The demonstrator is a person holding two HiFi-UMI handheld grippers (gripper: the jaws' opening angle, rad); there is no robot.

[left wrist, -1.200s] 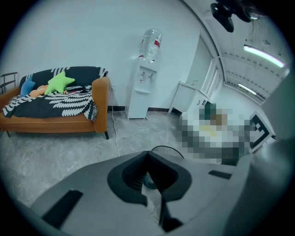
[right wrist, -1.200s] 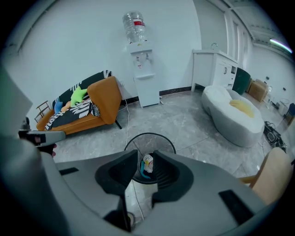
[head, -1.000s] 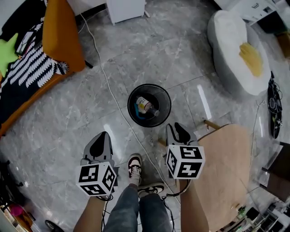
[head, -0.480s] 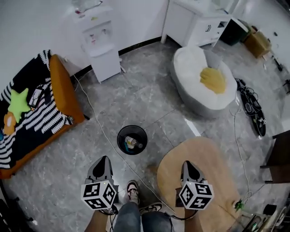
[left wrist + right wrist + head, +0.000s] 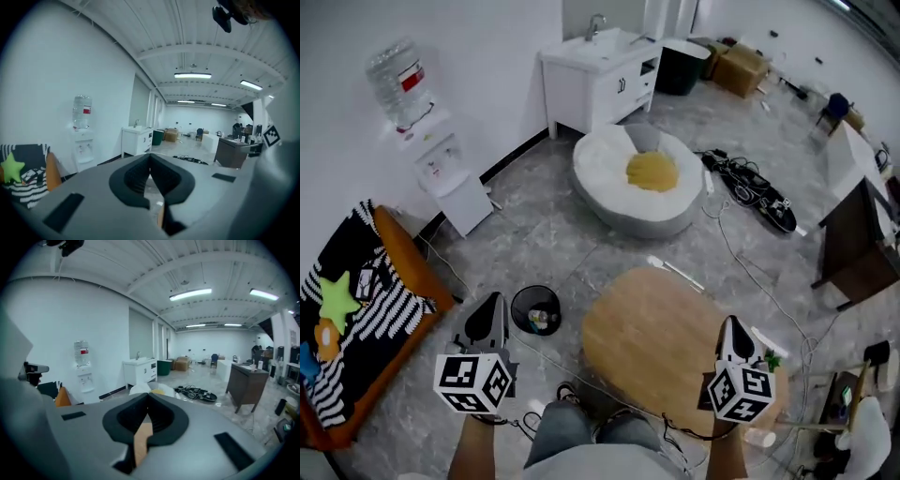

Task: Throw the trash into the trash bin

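The black round trash bin (image 5: 535, 309) stands on the grey floor with a bottle and other trash (image 5: 543, 322) inside it. My left gripper (image 5: 494, 299) is held high just left of the bin, shut and empty. My right gripper (image 5: 730, 322) hovers over the right edge of the round wooden table (image 5: 656, 337), far from the bin, also shut with nothing in it. In the left gripper view the left gripper (image 5: 150, 156) has its tips meeting and faces across the room. The right gripper (image 5: 148, 395) looks the same in the right gripper view.
An orange sofa with a striped blanket (image 5: 356, 309) lies at the left. A water dispenser (image 5: 441, 164) stands by the wall, a white bean bag (image 5: 633, 183) beyond the table. Cables (image 5: 750, 192) trail on the floor, and a dark desk (image 5: 858, 230) stands at the right.
The view has pulled up and away from the floor, so the bin looks smaller. Both grippers rose with it; the right one swung out to the right over the table.
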